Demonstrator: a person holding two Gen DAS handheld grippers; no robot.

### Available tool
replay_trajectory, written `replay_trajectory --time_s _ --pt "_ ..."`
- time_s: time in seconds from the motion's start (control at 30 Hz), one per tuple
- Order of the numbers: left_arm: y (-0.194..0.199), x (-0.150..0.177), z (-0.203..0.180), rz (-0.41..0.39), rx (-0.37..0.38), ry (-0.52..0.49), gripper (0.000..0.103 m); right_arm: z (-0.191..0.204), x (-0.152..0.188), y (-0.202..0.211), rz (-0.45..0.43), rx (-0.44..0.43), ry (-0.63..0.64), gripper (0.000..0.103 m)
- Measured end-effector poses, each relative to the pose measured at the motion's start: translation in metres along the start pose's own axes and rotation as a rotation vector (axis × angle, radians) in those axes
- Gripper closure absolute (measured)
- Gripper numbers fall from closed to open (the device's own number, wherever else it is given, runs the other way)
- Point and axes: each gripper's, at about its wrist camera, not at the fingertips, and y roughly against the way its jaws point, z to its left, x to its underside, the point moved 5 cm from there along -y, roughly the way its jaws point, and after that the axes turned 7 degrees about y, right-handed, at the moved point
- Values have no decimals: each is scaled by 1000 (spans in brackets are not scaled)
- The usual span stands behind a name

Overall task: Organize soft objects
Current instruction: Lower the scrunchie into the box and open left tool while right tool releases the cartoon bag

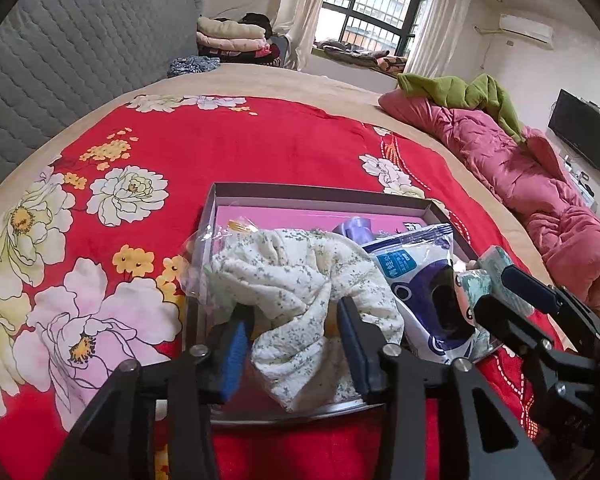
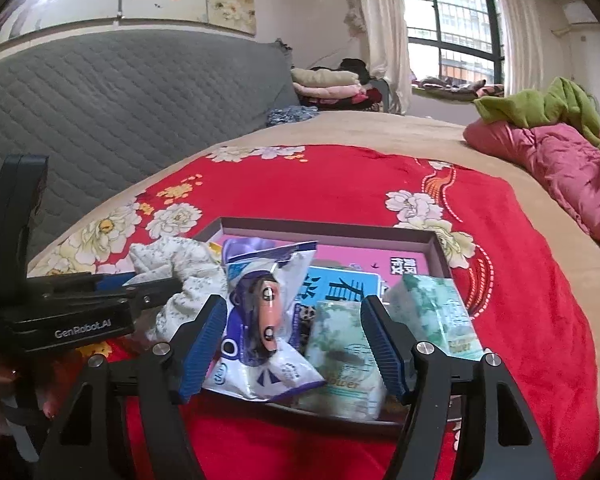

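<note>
A shallow grey-walled box (image 1: 320,194) with a pink floor sits on a red flowered blanket (image 1: 228,148) spread over the bed, and everything else is placed here by reference to that box. At its left end, a crumpled cream cloth with small grey-green sprigs (image 1: 300,276) lies heaped over the near-left corner, partly on a crinkled clear plastic bag (image 1: 204,248) that spills over the left wall. The left gripper (image 1: 296,340) hangs over this corner with its blue-padded jaws spread apart on either side of a fold of the cloth; the pads stand clear of the fabric and do not press it. Toward the middle of the box, a white and purple printed pouch with a cartoon face (image 2: 260,320) leans against the cloth, with a purple item (image 1: 354,226) behind it whose kind cannot be told. Just right of the pouch, a pale green tissue pack (image 2: 340,360) rests against the near wall, and a blue and white printed packet (image 2: 340,284) lies flat behind it. The right gripper (image 2: 296,344) hovers over the near edge with its jaws wide apart, the pouch and the tissue pack between them but not squeezed. At the right end of the box, a second green tissue pack (image 2: 436,312) stands against the right wall. Far right of the box, a pink quilt (image 1: 540,200) lies bunched along the bed's edge.
</note>
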Motion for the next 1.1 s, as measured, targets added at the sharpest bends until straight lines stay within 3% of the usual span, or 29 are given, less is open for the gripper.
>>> replay_trajectory --time_s 0.17,0.83,1.1 --pt "0 0 0 -2 0 -1 58 -3 1 0 4 11 -1 32" --pt "24 -6 -12 -52 15 -32 35 -8 -1 6 -8 61 14 29" --pt "34 -6 -13 -79 -19 -46 35 -18 -1 17 -18 103 11 29"
